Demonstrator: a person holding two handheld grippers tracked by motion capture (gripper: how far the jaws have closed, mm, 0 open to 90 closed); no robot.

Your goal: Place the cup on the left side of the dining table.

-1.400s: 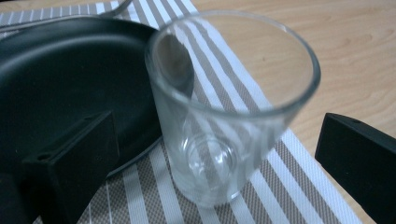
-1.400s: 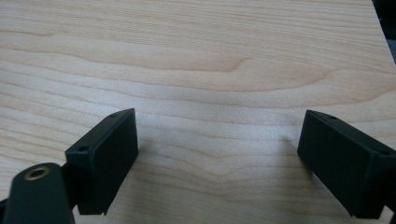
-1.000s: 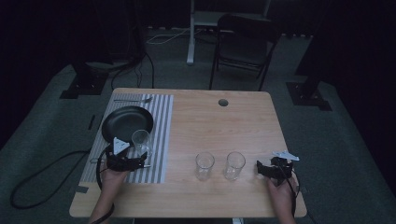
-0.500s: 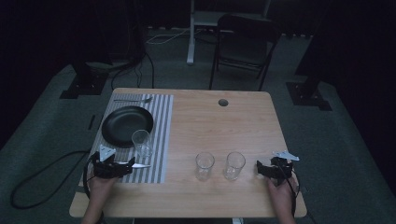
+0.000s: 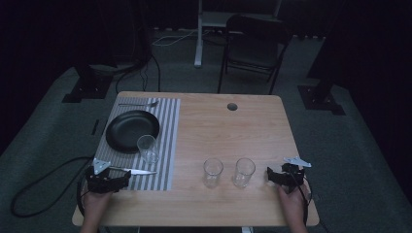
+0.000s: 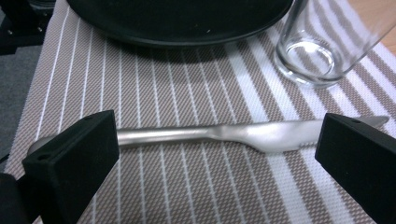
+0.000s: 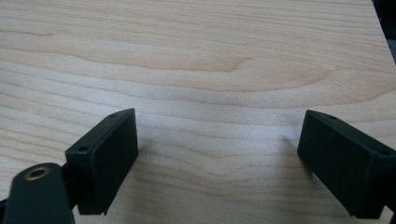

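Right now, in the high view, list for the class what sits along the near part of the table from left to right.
Left tool → knife on the striped placemat → first empty glass → second empty glass → right tool.

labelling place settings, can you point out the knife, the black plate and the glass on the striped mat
knife [image 6: 261, 135]: left gripper view, on the blade.
black plate [image 5: 127, 127]: high view, on its centre.
glass [image 5: 147, 148]: high view, on its side wall.

black plate [image 5: 132, 130], grey-and-white striped placemat [image 5: 169, 127], pale wood-grain table [image 5: 233, 141]
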